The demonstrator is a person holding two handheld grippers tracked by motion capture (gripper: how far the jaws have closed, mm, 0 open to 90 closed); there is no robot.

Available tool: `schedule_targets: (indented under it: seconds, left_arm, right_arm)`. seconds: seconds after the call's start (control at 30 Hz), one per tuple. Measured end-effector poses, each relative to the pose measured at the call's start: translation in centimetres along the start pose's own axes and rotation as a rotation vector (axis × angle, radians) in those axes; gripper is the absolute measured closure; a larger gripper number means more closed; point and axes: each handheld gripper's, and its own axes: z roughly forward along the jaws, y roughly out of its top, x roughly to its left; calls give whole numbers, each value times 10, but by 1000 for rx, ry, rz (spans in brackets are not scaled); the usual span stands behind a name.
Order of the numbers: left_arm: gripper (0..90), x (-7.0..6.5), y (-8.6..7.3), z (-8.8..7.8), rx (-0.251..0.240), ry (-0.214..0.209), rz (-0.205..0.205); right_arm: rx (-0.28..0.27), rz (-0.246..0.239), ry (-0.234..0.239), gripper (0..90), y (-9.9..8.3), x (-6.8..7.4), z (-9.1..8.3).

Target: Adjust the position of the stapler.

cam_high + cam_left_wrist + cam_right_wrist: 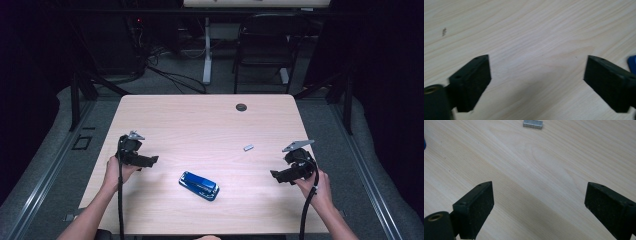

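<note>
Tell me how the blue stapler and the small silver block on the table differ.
The blue stapler is far larger than the small silver block. The stapler is glossy blue, the block dull metallic grey. The stapler lies nearer the person, the block farther back and rightward. Both rest flat on the table, untouched.

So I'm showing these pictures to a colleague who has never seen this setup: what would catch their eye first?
Probably the shiny blue stapler, lying flat near the table's front edge, midway between the two hands. Next, the left gripper and right gripper, each held low over the wood on either side of it, jaws wide apart with nothing between them. A small silvery block lies alone, farther back on the right.
</note>
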Motion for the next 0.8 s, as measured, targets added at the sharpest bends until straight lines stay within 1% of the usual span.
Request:
schedule_targets:
  seconds: [0.03, 0.07, 0.17, 0.2, 0.3, 0.37, 0.4, 0.43, 0.47, 0.5, 0.53, 0.57, 0.63, 0.7, 0.73, 0.77, 0.8]
  left_arm:
    - [111, -2, 1, 1, 5, -3, 10]
    - [135, -7, 3, 2, 0, -6, 19]
    - [152, -13, 5, 4, -1, -15, 23]
    - [156, -15, 6, 5, 4, -15, 33]
    - [179, -23, 8, 8, 5, -58, 61]
    - [175, -28, 9, 10, 3, -93, 90]
    - [174, -30, 9, 10, 8, -102, 105]
    - [172, -31, 9, 10, 7, -119, 111]
    - [169, -32, 9, 10, 6, -150, 122]
    - [160, -33, 9, 11, 6, -169, 130]
    - [151, -35, 9, 11, 3, -171, 141]
    - [151, -36, 9, 11, 6, -197, 158]
    - [136, -41, 9, 13, 12, -223, 176]
    - [124, -45, 9, 14, 19, -257, 207]
    - [112, -47, 9, 15, 24, -267, 214]
    - [112, -51, 10, 17, 30, -284, 228]
    - [106, -51, 10, 17, 30, -284, 228]
  right_arm:
    - [3, -1, -1, 89, 0, 0, 0]
    - [-1, -1, -5, 91, 0, 0, 1]
    - [-3, 1, -5, 94, 0, 0, 1]
    - [-4, 0, -6, 96, 0, 0, 1]
    - [0, 2, -4, 98, 0, 0, 1]
    - [3, 2, -2, 98, 0, 0, 2]
    - [3, 1, -2, 99, 0, -1, 2]
    - [4, 2, -1, 100, 0, -1, 2]
    - [4, 1, 0, 100, 0, -1, 2]
    - [5, 1, 3, 101, 0, 0, 2]
    - [9, 2, 4, 103, 0, 0, 2]
    - [9, 2, 4, 103, 0, 0, 2]
    - [13, 2, 5, 105, 0, 0, 2]
    - [16, 0, 7, 106, 0, -1, 3]
    - [16, 1, 7, 107, 0, -1, 3]
    - [18, 0, 5, 108, 0, -1, 3]
    - [19, 0, 5, 108, 0, -1, 3]
